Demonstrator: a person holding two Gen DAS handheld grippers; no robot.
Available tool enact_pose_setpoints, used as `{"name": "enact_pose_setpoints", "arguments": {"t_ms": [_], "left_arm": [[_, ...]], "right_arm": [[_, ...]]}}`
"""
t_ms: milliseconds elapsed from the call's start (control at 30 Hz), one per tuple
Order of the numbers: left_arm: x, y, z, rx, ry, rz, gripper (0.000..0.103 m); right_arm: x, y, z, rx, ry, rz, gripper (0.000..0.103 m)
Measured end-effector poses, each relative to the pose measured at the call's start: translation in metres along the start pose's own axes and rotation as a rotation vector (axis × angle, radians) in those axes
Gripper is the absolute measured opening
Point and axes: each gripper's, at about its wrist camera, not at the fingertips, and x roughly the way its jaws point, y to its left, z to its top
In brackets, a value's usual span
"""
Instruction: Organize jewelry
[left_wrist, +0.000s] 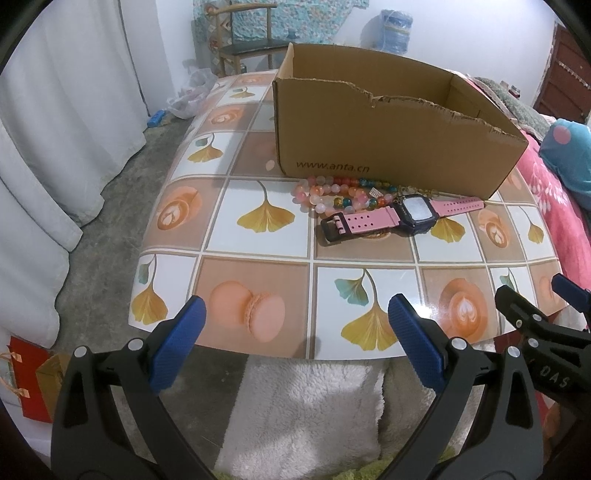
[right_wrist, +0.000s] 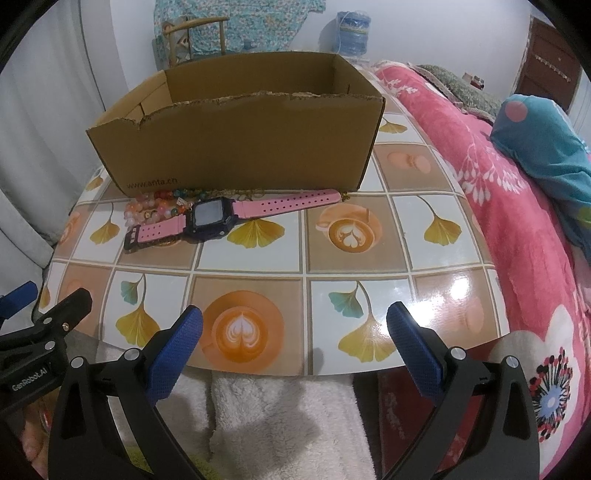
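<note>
Jewelry lay on the table (left_wrist: 258, 251) against the cardboard box (left_wrist: 388, 144): a bead bracelet (left_wrist: 332, 192) touching a pink watch (left_wrist: 402, 216). Left gripper (left_wrist: 295, 325) and right gripper (right_wrist: 295, 325) hovered spread, holding nothing.

- The near half of the table (right_wrist: 258, 266) is bare between the grippers and the watch (right_wrist: 210, 219).
- The box (right_wrist: 236, 147) stands behind the watch and beads (right_wrist: 147, 210), walling off the far side; its top is open.
- Table right of the watch is free up to the blanket (right_wrist: 517, 221).
</note>
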Motion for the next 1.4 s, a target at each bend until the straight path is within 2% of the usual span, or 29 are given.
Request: {"name": "enact_pose_setpoints", "arguments": {"t_ms": [333,567,733,867,1000,1067,1200,1400], "left_arm": [[0.017,0.020,0.002,-0.020,0.024,-0.024,0.096],[0.018,0.028,0.010,0.014,-0.031,-0.052,0.096],[0.012,0.032,0.017,0.030,-0.132,-0.162,0.096],[0.016,0.037,0.023,0.008,-0.139,-0.315,0.096],[0.024,0.042,0.032,-0.041,-0.124,-0.391,0.096],[0.029,0.044,0.039,-0.069,-0.128,-0.375,0.096],[0.046,0.051,0.072,-0.106,-0.144,-0.248,0.096],[0.066,0.055,0.109,-0.103,-0.149,-0.159,0.096]], "right_arm": [[-0.001,-0.002,0.013,0.021,0.001,-0.034,0.097],[-0.001,-0.003,0.029,0.007,-0.013,-0.037,0.097],[-0.004,-0.019,0.037,0.044,-0.037,0.033,0.097],[0.002,-0.036,0.043,0.111,-0.017,0.078,0.097],[0.013,-0.045,0.054,0.189,0.007,0.158,0.097],[0.020,-0.043,0.063,0.200,0.017,0.185,0.097],[0.032,-0.036,0.089,0.208,-0.006,0.210,0.097],[0.057,-0.035,0.123,0.211,0.002,0.210,0.097]]}}
